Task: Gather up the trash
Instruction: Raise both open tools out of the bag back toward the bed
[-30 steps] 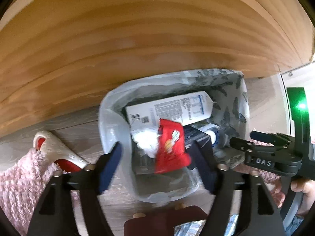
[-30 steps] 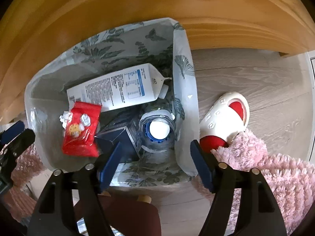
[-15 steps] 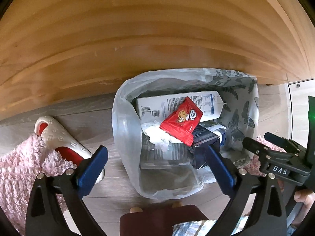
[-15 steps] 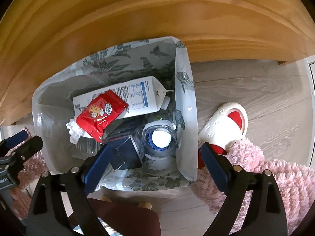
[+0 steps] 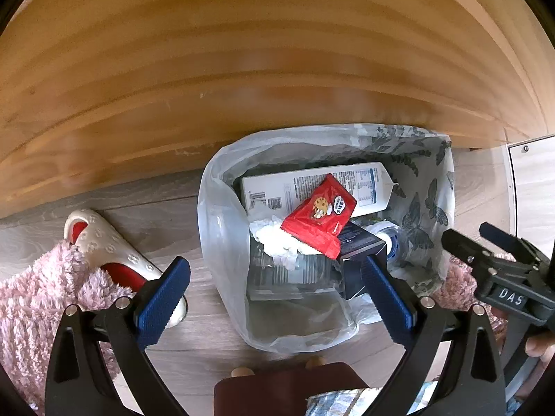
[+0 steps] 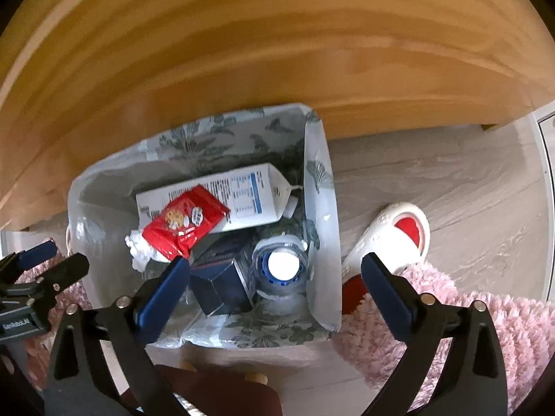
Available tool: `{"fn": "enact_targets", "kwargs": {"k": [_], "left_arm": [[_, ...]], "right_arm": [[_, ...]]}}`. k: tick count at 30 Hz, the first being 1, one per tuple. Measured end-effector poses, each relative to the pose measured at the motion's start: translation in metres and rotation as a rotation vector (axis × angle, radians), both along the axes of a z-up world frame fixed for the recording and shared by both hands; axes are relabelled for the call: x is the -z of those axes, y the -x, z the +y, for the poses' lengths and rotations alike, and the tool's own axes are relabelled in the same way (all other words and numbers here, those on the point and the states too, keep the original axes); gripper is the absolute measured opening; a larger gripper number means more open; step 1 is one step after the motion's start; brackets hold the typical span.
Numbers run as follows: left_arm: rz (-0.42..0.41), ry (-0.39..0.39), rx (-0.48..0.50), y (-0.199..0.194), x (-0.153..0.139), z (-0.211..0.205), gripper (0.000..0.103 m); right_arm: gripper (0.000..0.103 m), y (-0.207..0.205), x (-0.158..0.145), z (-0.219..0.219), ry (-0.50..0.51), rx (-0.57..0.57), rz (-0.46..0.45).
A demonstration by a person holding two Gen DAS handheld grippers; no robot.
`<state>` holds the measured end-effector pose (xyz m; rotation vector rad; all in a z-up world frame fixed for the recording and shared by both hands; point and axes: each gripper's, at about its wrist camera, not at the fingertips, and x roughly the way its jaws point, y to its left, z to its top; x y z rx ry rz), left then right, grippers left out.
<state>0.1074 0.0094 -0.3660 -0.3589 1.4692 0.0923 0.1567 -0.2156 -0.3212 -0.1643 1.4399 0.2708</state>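
A trash bin lined with a leaf-patterned plastic bag (image 5: 222,228) (image 6: 317,180) stands on the floor against a wooden panel. Inside lie a white milk carton (image 5: 371,187) (image 6: 249,197), a red cookie wrapper (image 5: 317,216) (image 6: 184,222) on top, crumpled white tissue (image 5: 274,242) (image 6: 138,249), a dark blue box (image 5: 360,242) (image 6: 222,284) and a plastic bottle (image 6: 281,267). My left gripper (image 5: 274,298) is open and empty above the bin. My right gripper (image 6: 274,284) is open and empty above the bin, and shows at the right of the left wrist view (image 5: 499,270).
A white and red slipper (image 5: 114,249) (image 6: 399,232) and a pink fluffy rug (image 5: 31,298) (image 6: 451,319) lie on the grey wood floor beside the bin. A wooden panel (image 5: 242,69) fills the background. A dark red object (image 5: 288,391) sits at the bottom edge.
The red wrapper left my left gripper and dropped onto the carton in the bin. Both grippers opened wider and pulled back up from the bin.
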Motion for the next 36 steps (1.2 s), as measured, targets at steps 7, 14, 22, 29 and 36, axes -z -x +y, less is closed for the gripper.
{"fn": "enact_targets", "kwargs": {"k": [7, 14, 22, 29, 36], "left_arm": [[-0.034, -0.018, -0.013, 0.0, -0.011, 0.002, 0.095], [-0.064, -0.006, -0.019, 0.001, -0.023, 0.005, 0.095], [-0.165, -0.036, 0.011, 0.002, -0.052, 0.0, 0.095], [-0.302, -0.099, 0.047, 0.006, -0.089, -0.003, 0.095], [-0.428, -0.1, 0.059, 0.013, -0.121, -0.005, 0.095]], "right_arm": [[0.095, -0.002, -0.021, -0.002, -0.045, 0.014, -0.115], [0.095, 0.0, -0.046, -0.003, -0.093, 0.006, -0.251], [0.095, 0.008, -0.085, -0.003, -0.155, -0.007, -0.442], [0.095, 0.018, -0.116, -0.007, -0.214, -0.021, -0.599], [0.095, 0.029, -0.145, -0.009, -0.274, -0.05, -0.737]]}}
